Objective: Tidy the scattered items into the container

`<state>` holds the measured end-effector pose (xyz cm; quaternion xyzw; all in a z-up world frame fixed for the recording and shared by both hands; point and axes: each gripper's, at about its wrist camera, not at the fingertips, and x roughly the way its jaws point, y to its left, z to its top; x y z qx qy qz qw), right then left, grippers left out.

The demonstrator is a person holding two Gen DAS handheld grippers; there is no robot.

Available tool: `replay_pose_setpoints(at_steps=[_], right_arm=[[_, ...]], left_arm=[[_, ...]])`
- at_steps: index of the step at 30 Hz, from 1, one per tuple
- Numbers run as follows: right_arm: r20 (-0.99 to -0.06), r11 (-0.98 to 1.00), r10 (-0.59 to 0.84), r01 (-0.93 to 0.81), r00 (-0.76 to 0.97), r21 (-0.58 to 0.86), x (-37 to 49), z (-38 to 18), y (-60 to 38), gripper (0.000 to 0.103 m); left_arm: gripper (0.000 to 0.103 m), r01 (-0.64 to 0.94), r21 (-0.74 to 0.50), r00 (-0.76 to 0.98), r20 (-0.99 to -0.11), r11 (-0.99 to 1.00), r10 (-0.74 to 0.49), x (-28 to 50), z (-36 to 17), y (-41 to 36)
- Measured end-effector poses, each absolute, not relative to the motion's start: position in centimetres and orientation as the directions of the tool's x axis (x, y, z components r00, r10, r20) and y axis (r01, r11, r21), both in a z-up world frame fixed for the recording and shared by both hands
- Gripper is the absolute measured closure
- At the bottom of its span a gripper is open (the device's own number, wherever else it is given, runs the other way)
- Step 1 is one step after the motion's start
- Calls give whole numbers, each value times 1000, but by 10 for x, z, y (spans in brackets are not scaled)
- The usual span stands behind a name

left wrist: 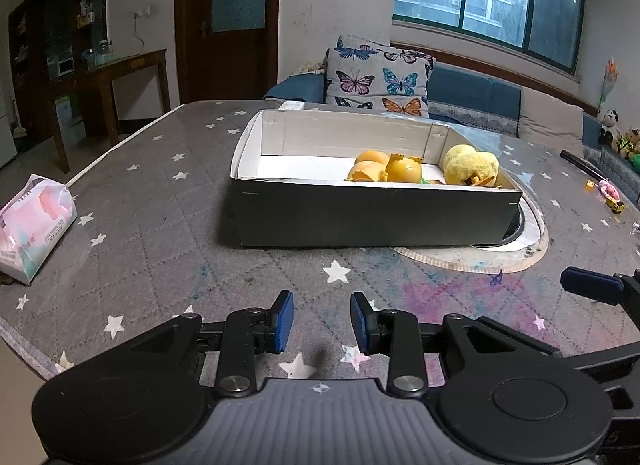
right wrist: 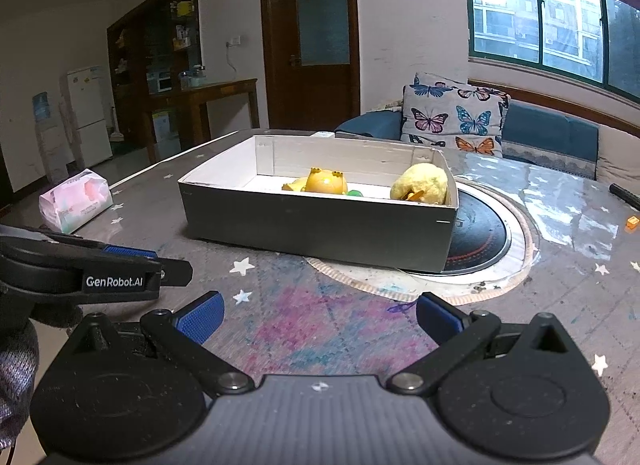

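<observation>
A grey cardboard box [left wrist: 360, 217] with a white inside stands on the table; it also shows in the right wrist view [right wrist: 312, 225]. In it lie a yellow plush toy [left wrist: 472, 165] [right wrist: 420, 183], an orange-yellow plastic toy [left wrist: 404, 169] [right wrist: 326, 182] and a small green piece [right wrist: 354, 193]. My left gripper [left wrist: 322, 321] is open and empty, low over the table in front of the box. My right gripper [right wrist: 320, 317] is open wide and empty, to the right of the left one. Small items [left wrist: 610, 195] lie at the far right, among them an orange block [right wrist: 633, 222].
A pink tissue pack [left wrist: 34, 225] [right wrist: 76, 201] lies at the table's left. A round induction hob [right wrist: 476, 237] sits partly under the box. A black stick [right wrist: 624, 195] lies at the far right. A sofa with a butterfly cushion [left wrist: 380, 77] stands behind.
</observation>
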<state>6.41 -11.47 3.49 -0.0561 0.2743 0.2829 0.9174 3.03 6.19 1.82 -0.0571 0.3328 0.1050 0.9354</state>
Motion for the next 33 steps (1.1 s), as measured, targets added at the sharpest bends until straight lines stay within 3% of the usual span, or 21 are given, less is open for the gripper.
replay_pose_setpoints(at_steps=[33], right_arm=[[-576,835,492,-542,653,99,118,34,-104,0]], left_arm=[[68,-240,49,732,-647,970,213,76,26,68]])
